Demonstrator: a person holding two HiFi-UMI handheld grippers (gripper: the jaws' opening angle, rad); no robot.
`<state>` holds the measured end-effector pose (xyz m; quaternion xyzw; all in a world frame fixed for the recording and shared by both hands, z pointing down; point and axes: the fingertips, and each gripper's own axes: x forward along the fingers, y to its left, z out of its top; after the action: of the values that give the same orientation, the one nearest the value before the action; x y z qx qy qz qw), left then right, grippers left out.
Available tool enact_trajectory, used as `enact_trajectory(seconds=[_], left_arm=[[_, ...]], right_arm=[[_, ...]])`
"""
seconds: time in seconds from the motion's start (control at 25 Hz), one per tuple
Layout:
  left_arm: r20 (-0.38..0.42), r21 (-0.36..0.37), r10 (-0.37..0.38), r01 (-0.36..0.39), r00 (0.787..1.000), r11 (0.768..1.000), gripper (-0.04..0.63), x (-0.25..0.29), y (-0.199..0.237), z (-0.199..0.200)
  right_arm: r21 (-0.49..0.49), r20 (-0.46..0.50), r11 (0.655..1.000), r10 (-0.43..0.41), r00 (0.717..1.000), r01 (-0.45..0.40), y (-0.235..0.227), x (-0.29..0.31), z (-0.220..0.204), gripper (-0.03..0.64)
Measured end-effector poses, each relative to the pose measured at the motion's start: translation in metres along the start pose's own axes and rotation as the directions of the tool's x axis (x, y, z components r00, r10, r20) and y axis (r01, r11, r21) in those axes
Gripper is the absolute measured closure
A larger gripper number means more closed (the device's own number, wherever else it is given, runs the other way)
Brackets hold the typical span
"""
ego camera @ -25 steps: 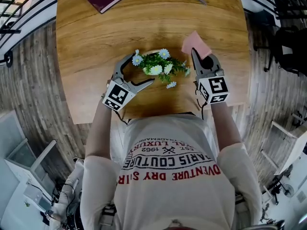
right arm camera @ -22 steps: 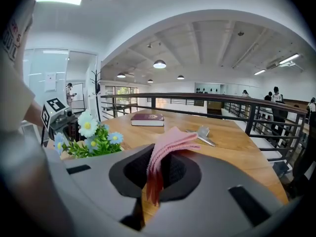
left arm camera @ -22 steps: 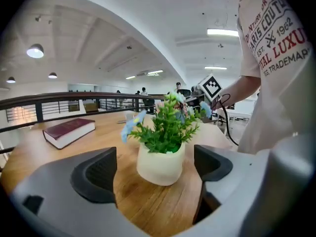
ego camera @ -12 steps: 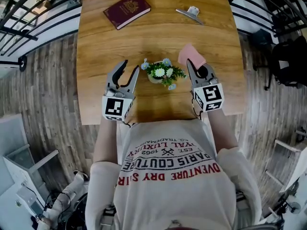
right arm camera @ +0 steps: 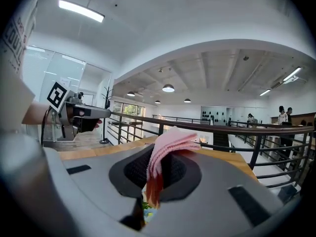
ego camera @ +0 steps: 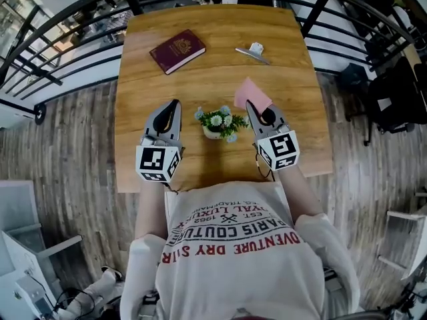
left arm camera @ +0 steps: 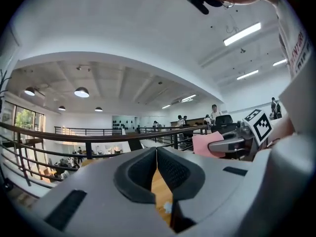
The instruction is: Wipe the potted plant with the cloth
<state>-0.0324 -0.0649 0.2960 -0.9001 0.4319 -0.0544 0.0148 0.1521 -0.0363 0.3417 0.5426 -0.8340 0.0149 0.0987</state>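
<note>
Small pot (ego camera: 211,134) holding flowers (ego camera: 221,120) on table (ego camera: 200,79), left tongs (ego camera: 175,103) just clenched empty, right tongs (ego camera: 251,105) grasping pink cloth (ego camera: 252,92)

Potted plant (ego camera: 219,121) between left tool (ego camera: 175,103), right tool (ego camera: 251,105) holding cloth (ego camera: 252,92).

potted plant (ego camera: 219,121): pot mostly buried under its own flowers
cloth (ego camera: 250,93): near end vanishes into the right hand-held gripper (ego camera: 253,111)
bench (ego camera: 140,65): near edge partly behind the person's shirt (ego camera: 240,245)
metal thing (ego camera: 252,53) at the far side: way too small to tell
</note>
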Motion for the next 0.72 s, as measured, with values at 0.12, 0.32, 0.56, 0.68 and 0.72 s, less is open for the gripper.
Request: enact_trajectory(seconds=[0.12, 0.32, 0.56, 0.68, 0.72], left_arm=[[-0.019, 0.029, -0.004, 0.004, 1.000, 1.000, 0.575, -0.003, -0.002, 0.003], [-0.011, 0.024, -0.018, 0.018, 1.000, 1.000, 0.575, -0.006, -0.007, 0.008], [-0.010, 0.038, -0.027, 0.027, 1.000, 0.999, 0.575, -0.006, -0.015, 0.009], [-0.023, 0.034, -0.023, 0.023, 0.999, 0.999, 0.575, -0.006, -0.016, 0.007], [-0.026, 0.036, -0.022, 0.023, 0.999, 0.999, 0.575, -0.007, -0.017, 0.006]], right_arm=[[-0.013, 0.019, 1.000, 0.016, 1.000, -0.016, 0.004, -0.006, 0.007, 0.581], [-0.041, 0.029, 0.997, 0.073, 0.997, -0.072, 0.012, -0.011, 0.010, 0.583], [-0.038, 0.018, 0.996, 0.081, 0.997, -0.080, 0.011, -0.016, 0.005, 0.583], [-0.038, 0.016, 0.995, 0.095, 0.995, -0.094, 0.015, -0.016, 0.002, 0.583], [-0.037, 0.017, 0.995, 0.094, 0.995, -0.094, 0.015, -0.016, 0.001, 0.583]])
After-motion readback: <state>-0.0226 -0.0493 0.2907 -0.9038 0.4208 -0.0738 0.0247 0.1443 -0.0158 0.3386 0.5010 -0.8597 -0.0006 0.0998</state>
